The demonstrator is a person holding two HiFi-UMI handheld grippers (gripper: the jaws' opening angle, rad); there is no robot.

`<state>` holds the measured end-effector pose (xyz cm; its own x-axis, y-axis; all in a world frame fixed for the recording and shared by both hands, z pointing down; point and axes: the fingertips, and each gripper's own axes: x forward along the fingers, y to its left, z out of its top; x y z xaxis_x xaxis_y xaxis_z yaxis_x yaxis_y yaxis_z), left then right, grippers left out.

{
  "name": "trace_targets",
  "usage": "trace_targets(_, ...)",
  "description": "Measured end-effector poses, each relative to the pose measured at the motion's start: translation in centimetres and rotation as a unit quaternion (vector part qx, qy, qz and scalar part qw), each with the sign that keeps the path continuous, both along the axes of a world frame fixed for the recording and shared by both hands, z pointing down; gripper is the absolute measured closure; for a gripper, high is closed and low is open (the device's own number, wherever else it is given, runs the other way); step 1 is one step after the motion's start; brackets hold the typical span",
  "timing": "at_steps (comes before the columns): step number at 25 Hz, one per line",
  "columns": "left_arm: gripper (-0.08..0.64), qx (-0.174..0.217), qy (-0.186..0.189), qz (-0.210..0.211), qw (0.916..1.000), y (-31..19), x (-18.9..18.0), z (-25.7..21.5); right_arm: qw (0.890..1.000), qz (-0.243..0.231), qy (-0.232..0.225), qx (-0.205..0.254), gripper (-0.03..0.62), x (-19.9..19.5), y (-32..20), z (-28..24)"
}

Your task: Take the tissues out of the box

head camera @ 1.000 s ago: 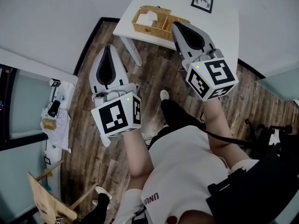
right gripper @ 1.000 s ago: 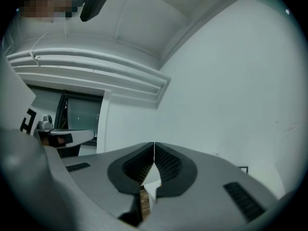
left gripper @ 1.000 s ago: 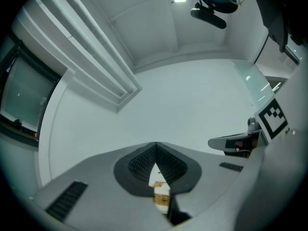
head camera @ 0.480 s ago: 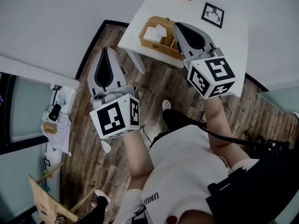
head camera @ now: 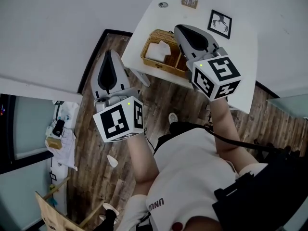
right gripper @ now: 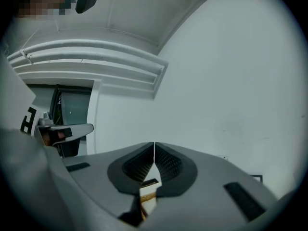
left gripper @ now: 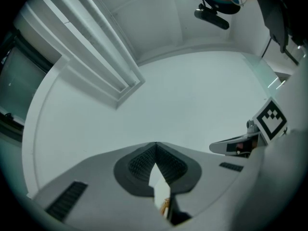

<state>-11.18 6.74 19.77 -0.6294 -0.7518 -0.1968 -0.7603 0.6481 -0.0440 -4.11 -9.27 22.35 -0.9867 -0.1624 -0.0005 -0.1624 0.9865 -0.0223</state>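
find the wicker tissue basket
Head view, upper middle: the wicker basket sits on the white table by its near edge, left of the right claw, tissues in its left compartment.

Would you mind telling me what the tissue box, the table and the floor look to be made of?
The tissue box looks like woven wicker or rattan: it is tan, with a braided rim and textured walls. The table has a smooth, matte white top, probably laminate or painted board, though I can't tell which. The floor shows brown planks with grain, so it is wood or wood-look laminate.
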Motion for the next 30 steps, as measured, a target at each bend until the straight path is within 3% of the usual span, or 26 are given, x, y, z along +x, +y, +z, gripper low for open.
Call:
trace_targets(15,0.548,-0.017,0.014,0.045,0.9987,-4.3,-3.7,1.4,0.999,0.026,0.023,-0.013,0.571,-2.3,-2.8,2.4)
trace_targets(30,0.548,-0.051,0.018,0.173,0.9834,-12.2,-9.7,2.5,0.991,0.119,0.062,-0.031,0.571,-6.3,-6.4,5.0)
